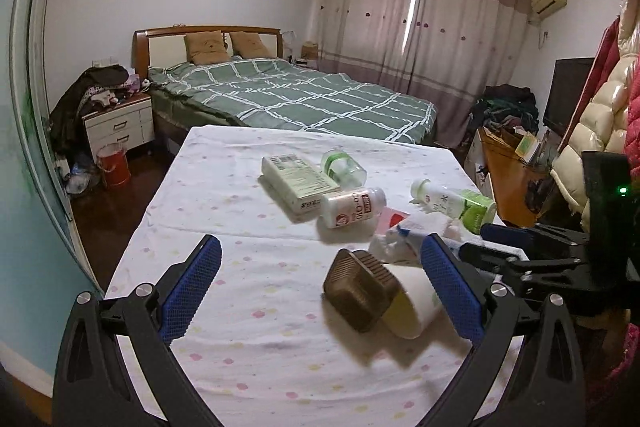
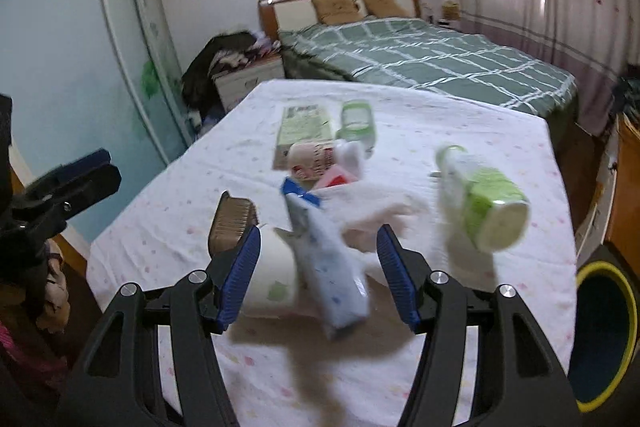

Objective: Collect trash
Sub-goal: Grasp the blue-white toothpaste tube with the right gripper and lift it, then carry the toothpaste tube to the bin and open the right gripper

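Trash, the object of the task, lies scattered over the far and right parts of a table [image 1: 208, 307] covered with a dotted white cloth. Nearest the tools is a blue-and-white wrapper [image 2: 332, 267], seen in the right wrist view between the fingers of the right gripper [image 2: 316, 263]; it is blurred, so whether it is standing up or falling cannot be told. The jaws stand apart and neither pad touches it. Just beside it, on the left, a white cup [image 2: 272, 275] lies on its side with a brown ribbed tray [image 2: 232, 227] at its far end, and crumpled white tissue [image 2: 380, 211] spreads behind. To the right a green-labelled bottle [image 2: 484, 199] lies tilted near the table edge. Farther back are a white bottle with red print [image 1: 352, 207], a flat carton [image 1: 298, 179] and a small green-banded jar [image 1: 344, 167], close together. In the left wrist view the left gripper [image 1: 320, 287] is also spread wide and holds nothing; the cup and tray lie against its right finger. A dark bin with a yellow rim [image 2: 604, 339] stands on the floor just off the right edge of the table. A bed [image 1: 300, 95] fills the room behind.

Judged step: approach for a first pickup, no item yet secured. The next move appears to call for centring the right gripper's pads on the wrapper, closing firmly on this thin, pliable piece, then carrying it right to the bin.
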`<action>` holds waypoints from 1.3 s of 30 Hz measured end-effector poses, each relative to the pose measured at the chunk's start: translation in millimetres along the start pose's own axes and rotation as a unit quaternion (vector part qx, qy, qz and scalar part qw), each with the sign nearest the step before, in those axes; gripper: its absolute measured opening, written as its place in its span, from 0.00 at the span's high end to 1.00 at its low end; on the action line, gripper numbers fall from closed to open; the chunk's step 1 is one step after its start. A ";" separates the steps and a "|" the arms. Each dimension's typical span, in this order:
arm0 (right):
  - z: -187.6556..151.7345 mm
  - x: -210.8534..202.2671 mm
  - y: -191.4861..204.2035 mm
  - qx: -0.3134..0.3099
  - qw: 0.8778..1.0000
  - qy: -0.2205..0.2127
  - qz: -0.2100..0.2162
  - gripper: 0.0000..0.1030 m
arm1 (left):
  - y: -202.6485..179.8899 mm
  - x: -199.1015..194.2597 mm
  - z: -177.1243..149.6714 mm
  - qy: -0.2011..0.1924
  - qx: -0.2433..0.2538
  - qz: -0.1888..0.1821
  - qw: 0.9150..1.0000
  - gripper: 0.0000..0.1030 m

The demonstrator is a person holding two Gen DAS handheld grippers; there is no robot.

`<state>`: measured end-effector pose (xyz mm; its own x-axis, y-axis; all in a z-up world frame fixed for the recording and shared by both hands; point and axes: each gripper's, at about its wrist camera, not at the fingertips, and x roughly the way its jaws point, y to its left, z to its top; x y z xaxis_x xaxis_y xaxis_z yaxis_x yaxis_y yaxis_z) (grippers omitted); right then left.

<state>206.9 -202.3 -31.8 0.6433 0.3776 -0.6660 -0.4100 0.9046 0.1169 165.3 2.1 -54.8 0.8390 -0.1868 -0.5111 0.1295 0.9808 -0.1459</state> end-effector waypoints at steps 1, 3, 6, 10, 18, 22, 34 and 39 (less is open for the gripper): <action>1.3 4.7 2.4 -0.005 1.000 0.005 -0.002 0.44 | -1.6 0.1 -2.3 0.001 -0.001 0.000 1.000 0.05; 1.8 14.4 6.0 -0.014 1.000 0.016 -0.011 0.44 | 0.7 0.8 -3.3 0.003 -0.004 0.000 1.000 0.05; -0.8 22.4 11.9 -0.023 0.999 0.024 -0.017 0.56 | 5.6 3.3 -5.7 0.005 -0.010 -0.002 1.000 0.05; -2.6 27.4 16.7 -0.041 0.998 0.031 -0.024 0.83 | 6.7 4.3 -8.0 0.007 -0.015 -0.003 1.000 0.05; 1.0 2.9 16.5 -0.032 0.999 -0.002 0.000 0.86 | 3.0 3.0 -9.2 0.008 -0.016 -0.008 1.000 0.05; 3.5 -19.4 11.1 -0.016 0.999 -0.027 0.005 0.86 | -2.9 3.6 -10.9 0.010 -0.011 -0.007 1.000 0.05; -24.3 -87.2 -88.7 0.102 0.986 -0.082 -0.107 0.86 | -27.1 20.0 -17.5 0.032 0.008 -0.026 0.999 0.05; -57.0 -110.1 -160.2 0.183 0.959 -0.083 -0.199 0.86 | -38.5 32.2 -17.9 0.044 0.019 -0.035 0.998 0.05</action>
<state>164.9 -400.0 -19.2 0.8088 -0.0124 -0.5879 0.1236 0.9810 0.1493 177.9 -42.8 -80.8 0.7782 -0.2568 -0.5731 0.2064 0.9665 -0.1528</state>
